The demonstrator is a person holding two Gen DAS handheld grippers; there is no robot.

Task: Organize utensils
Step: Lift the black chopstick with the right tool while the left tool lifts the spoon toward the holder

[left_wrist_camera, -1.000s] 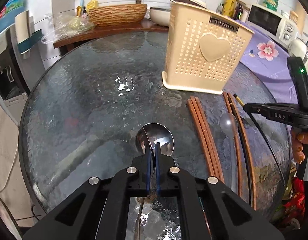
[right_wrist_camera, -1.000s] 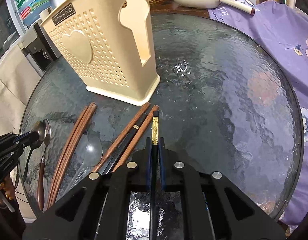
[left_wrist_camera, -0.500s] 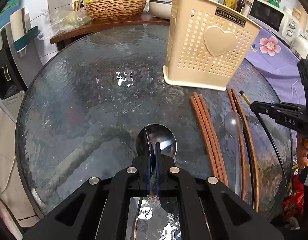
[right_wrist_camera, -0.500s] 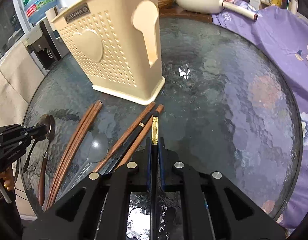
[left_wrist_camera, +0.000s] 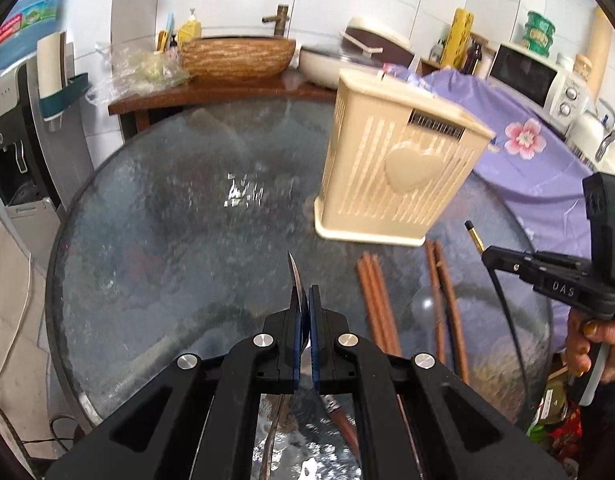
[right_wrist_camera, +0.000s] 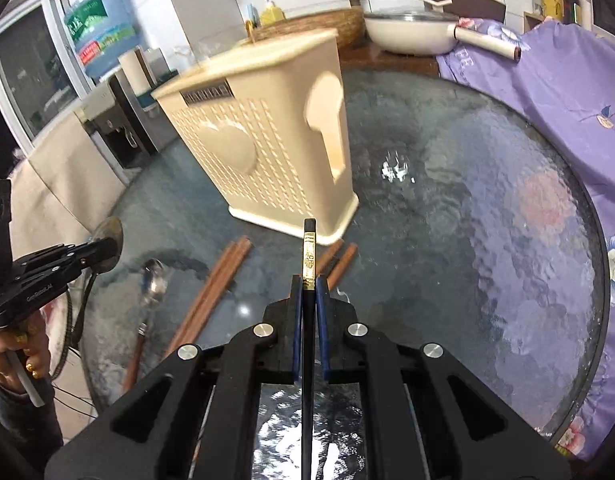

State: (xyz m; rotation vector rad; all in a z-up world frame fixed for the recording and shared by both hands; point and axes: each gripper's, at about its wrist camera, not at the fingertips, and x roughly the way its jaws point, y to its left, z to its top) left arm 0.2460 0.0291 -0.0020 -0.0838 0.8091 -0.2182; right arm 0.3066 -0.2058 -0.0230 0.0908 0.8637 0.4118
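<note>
the left gripper [left_wrist_camera: 304, 316] has its blue-padded fingers [left_wrist_camera: 295, 320] pinched narrow on the metal spoon [left_wrist_camera: 296, 284], whose bowl shows edge-on above the pads and is lifted clear of the table. the right gripper [right_wrist_camera: 308, 300] is clamped the same way on the black chopstick with a gold-banded end [right_wrist_camera: 308, 256], which runs straight out between the pads and points toward the cream perforated plastic utensil holder with a heart on its side [right_wrist_camera: 267, 152]. from the left wrist view that chopstick's gold tip sits in the air just to the right of the holder's base, not yet over its open top.

on the round textured glass table [right_wrist_camera: 487, 240], beside the holder, lie a pair of reddish-brown wooden chopsticks [right_wrist_camera: 211, 292], two more brown sticks partly hidden behind the right gripper, and a second spoon with a brown handle [right_wrist_camera: 147, 304]. the left view also shows what looks like a pale translucent spoon among the sticks, though it is too blurred to be sure.

judging from this, the task is early: no utensil can be seen standing in the holder, two pieces are in hand, and the rest are yet to be picked up.
</note>
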